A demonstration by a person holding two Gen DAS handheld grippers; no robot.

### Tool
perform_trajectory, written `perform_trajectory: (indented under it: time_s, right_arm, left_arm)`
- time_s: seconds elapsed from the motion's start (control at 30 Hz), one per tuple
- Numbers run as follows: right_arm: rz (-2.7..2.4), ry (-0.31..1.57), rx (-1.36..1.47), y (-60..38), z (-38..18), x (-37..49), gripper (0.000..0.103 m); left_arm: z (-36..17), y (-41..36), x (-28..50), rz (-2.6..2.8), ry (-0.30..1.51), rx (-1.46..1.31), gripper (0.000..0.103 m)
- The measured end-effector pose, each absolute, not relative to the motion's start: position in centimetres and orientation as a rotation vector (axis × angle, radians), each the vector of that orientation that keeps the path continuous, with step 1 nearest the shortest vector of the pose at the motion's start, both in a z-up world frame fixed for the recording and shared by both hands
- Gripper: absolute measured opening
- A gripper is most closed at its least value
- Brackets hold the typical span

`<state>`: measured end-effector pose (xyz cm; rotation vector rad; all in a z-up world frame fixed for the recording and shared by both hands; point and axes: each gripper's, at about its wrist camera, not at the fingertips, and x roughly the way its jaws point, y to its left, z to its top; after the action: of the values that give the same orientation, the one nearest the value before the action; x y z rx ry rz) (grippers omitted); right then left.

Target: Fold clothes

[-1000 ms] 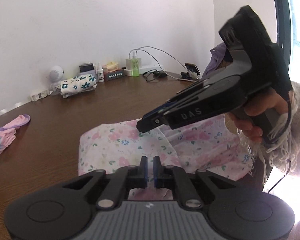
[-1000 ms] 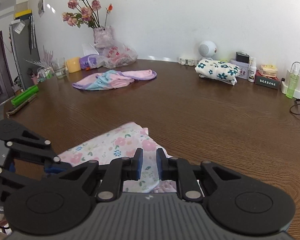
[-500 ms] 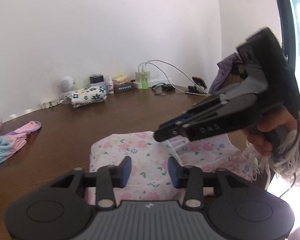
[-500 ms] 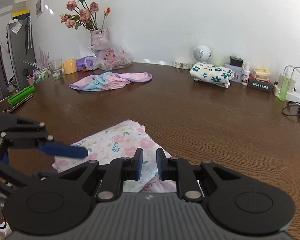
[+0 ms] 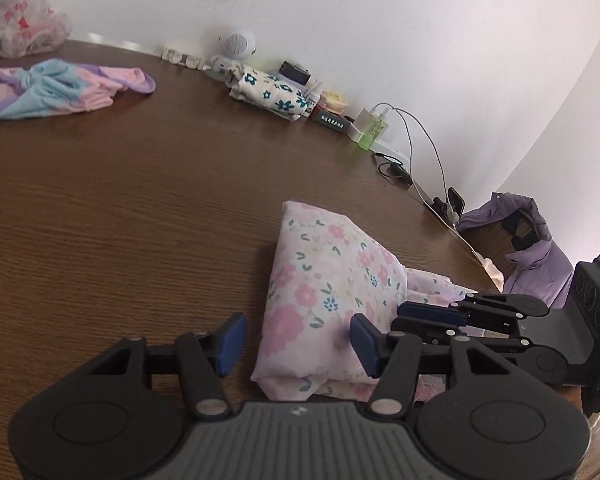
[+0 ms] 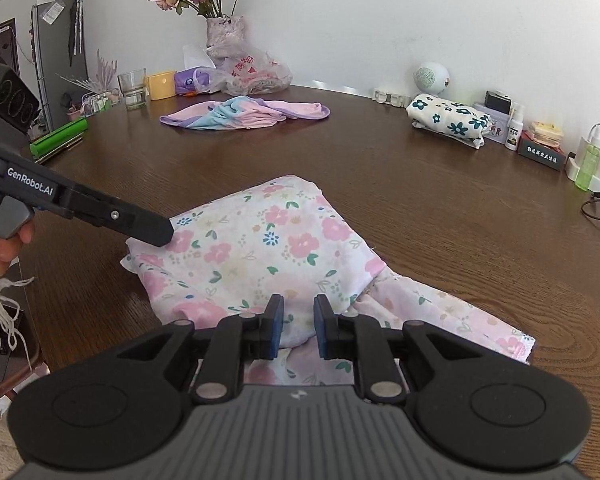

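Floral garment (image 6: 260, 256) between gaping left claw (image 5: 296, 340); right claw (image 6: 296, 332) pinches it.

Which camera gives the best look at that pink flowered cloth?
The right wrist view: the flowered cloth lies spread across its middle, most edges visible. The left wrist view shows it side-on and foreshortened, part hidden behind a finger.

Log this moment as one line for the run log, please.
left gripper: open, jaws just opened, off cloth | right gripper: narrow gap, grip unclear | floral garment: partly folded on table
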<state>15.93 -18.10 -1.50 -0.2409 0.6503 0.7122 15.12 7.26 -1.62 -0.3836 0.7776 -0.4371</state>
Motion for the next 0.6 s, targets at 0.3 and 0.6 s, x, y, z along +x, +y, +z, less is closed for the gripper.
perform_trajectory:
  time_s: [0.3, 0.6]
  right_arm:
    - [0.703, 0.657, -0.147, -19.7, -2.1, 16.1, 0.015]
    - [0.687, 0.648, -0.133, -19.6, -2.4, 16.0, 0.015]
  left_arm:
    - [-3.1, 7.4, 16.4, -0.477, 0.78, -0.518, 0.044]
    - [-3.3, 8.0, 16.8, -0.476, 0.759, -0.59, 0.02]
